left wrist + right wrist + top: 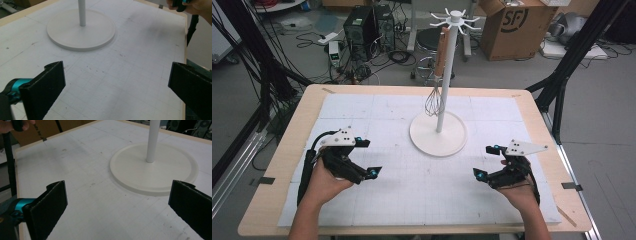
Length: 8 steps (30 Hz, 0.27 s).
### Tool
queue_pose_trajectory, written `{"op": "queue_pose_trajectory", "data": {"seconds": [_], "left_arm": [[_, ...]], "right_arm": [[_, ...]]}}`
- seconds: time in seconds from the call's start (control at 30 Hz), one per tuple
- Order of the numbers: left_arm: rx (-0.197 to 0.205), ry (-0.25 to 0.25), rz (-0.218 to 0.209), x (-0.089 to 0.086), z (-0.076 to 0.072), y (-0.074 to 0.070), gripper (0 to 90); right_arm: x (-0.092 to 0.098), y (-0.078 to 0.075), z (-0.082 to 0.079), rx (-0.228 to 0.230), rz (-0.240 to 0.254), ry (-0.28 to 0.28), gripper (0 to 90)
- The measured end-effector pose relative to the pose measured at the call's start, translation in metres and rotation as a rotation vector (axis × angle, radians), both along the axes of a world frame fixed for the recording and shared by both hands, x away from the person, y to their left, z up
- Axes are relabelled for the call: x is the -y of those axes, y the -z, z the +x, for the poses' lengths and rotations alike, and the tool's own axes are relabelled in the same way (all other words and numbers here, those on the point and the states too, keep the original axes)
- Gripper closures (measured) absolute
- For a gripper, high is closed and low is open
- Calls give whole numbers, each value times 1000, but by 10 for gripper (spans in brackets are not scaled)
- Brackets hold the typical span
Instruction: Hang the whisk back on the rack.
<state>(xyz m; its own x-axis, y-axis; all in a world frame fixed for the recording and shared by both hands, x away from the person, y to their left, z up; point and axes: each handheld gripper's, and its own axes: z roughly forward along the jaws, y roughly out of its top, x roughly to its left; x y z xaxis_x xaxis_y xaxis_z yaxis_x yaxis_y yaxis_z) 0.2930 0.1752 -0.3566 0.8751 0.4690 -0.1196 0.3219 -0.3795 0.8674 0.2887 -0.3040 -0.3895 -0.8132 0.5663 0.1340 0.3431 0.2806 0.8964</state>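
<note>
My left gripper [366, 157] sits low over the left part of the white gridded mat [412, 200], jaws spread wide with nothing between them; in the left gripper view both black jaws stand far apart at the bottom corners over bare mat. My right gripper [487, 161] mirrors it on the right side, jaws also wide apart and holding nothing, same picture in the right gripper view. Both grippers point inward toward the middle of the light wooden surface [287, 150] that the mat covers. Between them and a bit farther from me stands the white hanging stand with a round disc base [438, 134] and a thin upright pole topped by a ring of short hooks. A metal wire whisk with a wooden handle [436, 85] hangs from one hook on the pole's left side, handle up, wire head down just above the far edge of the base, close beside the pole; cannot tell if it touches the pole. Both grippers are well apart from the whisk and near the base without touching it. In the left gripper view the base lies ahead-left; in the right gripper view it lies ahead-right. Beyond the surface: a brown cardboard box [512, 25] and black computer towers [367, 27] on the floor.
</note>
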Motion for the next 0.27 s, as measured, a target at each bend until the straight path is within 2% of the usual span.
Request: {"op": "queue_pose_trajectory", "data": {"seconds": [0.27], "left_arm": [[-5, 4, -1, 4, 0, 1, 16]], "right_arm": [[0, 0, -1, 5, -1, -4, 8]]}}
